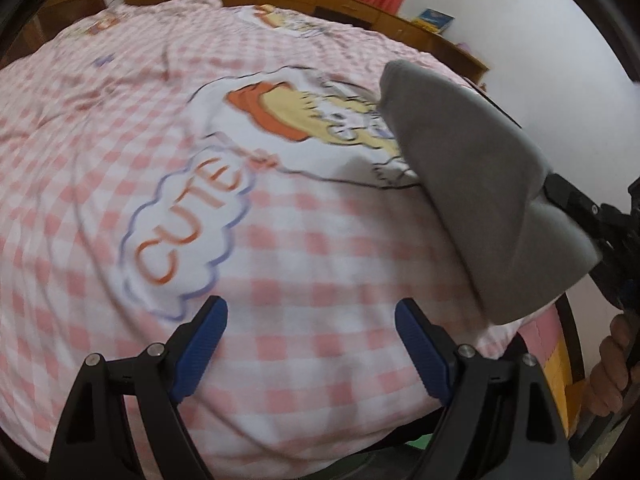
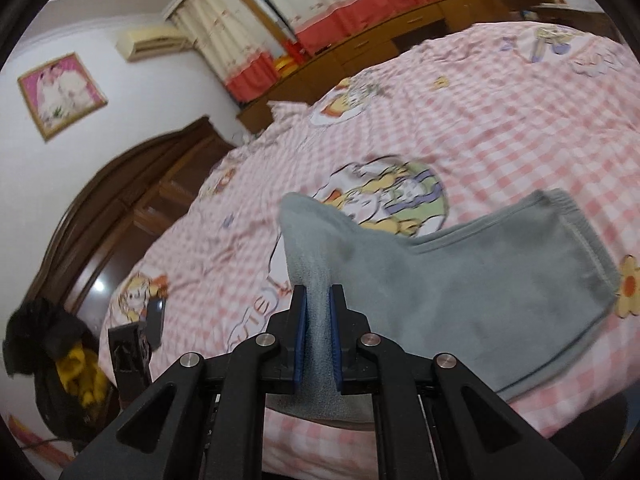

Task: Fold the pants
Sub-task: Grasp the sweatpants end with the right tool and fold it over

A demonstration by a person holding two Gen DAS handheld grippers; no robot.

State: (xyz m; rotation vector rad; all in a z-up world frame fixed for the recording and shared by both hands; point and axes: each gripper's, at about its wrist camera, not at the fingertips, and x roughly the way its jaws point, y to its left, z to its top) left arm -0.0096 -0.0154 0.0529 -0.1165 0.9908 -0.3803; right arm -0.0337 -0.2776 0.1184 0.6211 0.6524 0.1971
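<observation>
Left wrist view: your left gripper (image 1: 310, 344) shows two black arms with two ribbed blue pads (image 1: 202, 354), spread wide and holding nothing above the pink-and-white checked bedsheet (image 1: 280, 240). One pair of grey pants (image 1: 476, 200) — soft, fleecy, folded into a thick slab — hangs lifted at right, pinched by your right gripper (image 1: 560, 196).

Right wrist view: your right gripper's two pads are closed tight on a bunched fold of the pants, whose remainder lies flat on the sheet, elastic waistband (image 2: 576, 232) farthest away.
</observation>
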